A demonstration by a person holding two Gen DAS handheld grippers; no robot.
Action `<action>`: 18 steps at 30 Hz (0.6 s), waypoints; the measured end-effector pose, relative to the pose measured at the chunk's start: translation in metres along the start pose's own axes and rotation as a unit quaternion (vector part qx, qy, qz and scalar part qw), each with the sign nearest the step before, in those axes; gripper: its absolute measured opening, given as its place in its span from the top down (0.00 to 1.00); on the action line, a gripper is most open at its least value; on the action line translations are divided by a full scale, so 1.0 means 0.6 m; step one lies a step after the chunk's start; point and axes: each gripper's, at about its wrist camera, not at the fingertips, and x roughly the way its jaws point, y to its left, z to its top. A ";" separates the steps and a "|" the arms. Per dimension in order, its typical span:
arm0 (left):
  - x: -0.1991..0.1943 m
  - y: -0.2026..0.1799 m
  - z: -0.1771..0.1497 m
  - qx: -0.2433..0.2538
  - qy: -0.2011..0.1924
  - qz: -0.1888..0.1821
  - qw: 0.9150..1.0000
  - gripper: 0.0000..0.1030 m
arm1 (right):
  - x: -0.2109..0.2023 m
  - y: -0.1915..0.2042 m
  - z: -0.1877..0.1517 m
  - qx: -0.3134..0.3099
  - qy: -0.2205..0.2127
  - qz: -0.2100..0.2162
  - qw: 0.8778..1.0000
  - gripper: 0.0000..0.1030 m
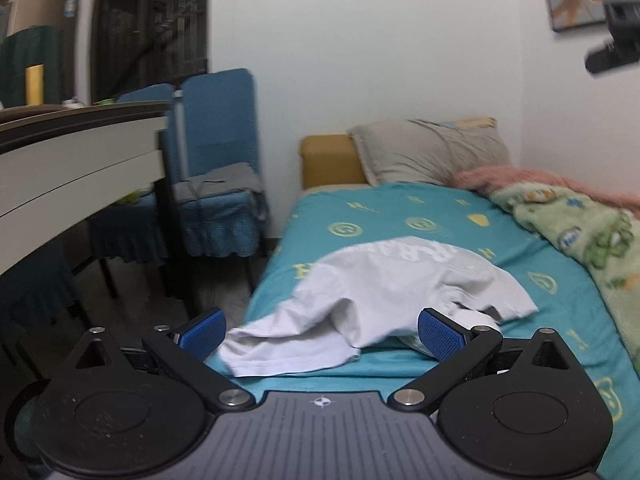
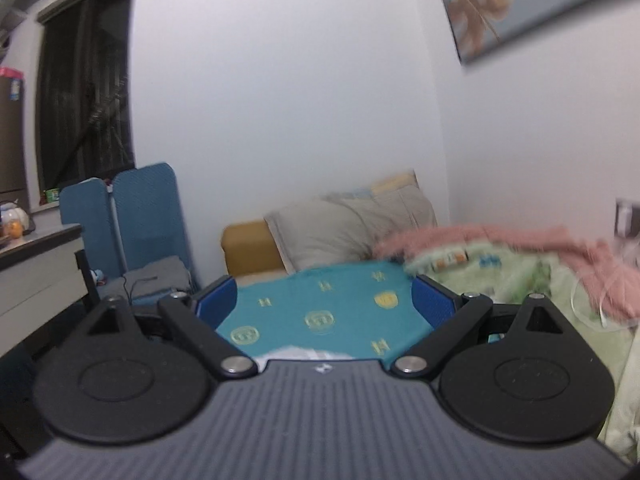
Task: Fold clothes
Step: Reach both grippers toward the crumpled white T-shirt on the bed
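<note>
The left claw [image 1: 322, 334] stands wide open, its blue-padded fingers [image 1: 202, 334] spread well apart and gripping nothing. Between and just beyond them lies the white T-shirt [image 1: 384, 292], rumpled on the teal bedsheet [image 1: 420, 208]. The shirt's near sleeve and hem spill toward the claw's left finger, and the right finger sits just beside the shirt's bunched near edge; whether either pad touches the cloth cannot be told. A gray printed patch shows on the shirt's far side, toward the pillow [image 1: 432, 150].

The right claw [image 2: 324, 300] is also spread wide and holds nothing. In its view the bedsheet [image 2: 320, 312] fills the gap between the fingers [image 2: 218, 298], and only a thin white strip of the T-shirt [image 2: 304, 354] shows at the claw's base, lower than the fingertips and apart from them. In the left wrist view, part of the right claw [image 1: 616, 40] appears as a dark blurred shape high above the bed's right side, well apart from the shirt.

Beyond the shirt, at the bed's head, the gray pillow leans on a mustard headboard [image 1: 330, 160]. To the shirt's right a green patterned blanket [image 1: 580, 232] and a pink blanket [image 1: 532, 178] are heaped along the wall. Left of the bed stand blue-covered chairs [image 1: 216, 160] and a counter [image 1: 80, 152].
</note>
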 end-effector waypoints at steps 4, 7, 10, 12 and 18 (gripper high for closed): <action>0.040 -0.059 0.002 0.052 0.007 -0.033 0.998 0.00 | 0.037 -0.079 -0.048 0.032 0.061 -0.005 0.998 0.07; 0.096 -0.095 0.002 0.077 0.031 -0.043 0.996 0.05 | 0.058 -0.112 -0.096 0.044 0.102 -0.001 0.994 0.07; 0.163 -0.125 -0.007 0.104 0.056 -0.054 0.992 0.12 | 0.080 -0.124 -0.133 0.063 0.131 0.008 0.989 0.07; 0.207 -0.143 -0.013 0.121 0.062 -0.055 0.989 0.19 | 0.097 -0.124 -0.152 0.062 0.144 0.012 0.988 0.07; 0.309 -0.172 -0.028 0.126 0.069 -0.082 0.986 0.42 | 0.154 -0.127 -0.196 0.045 0.170 0.021 0.984 0.07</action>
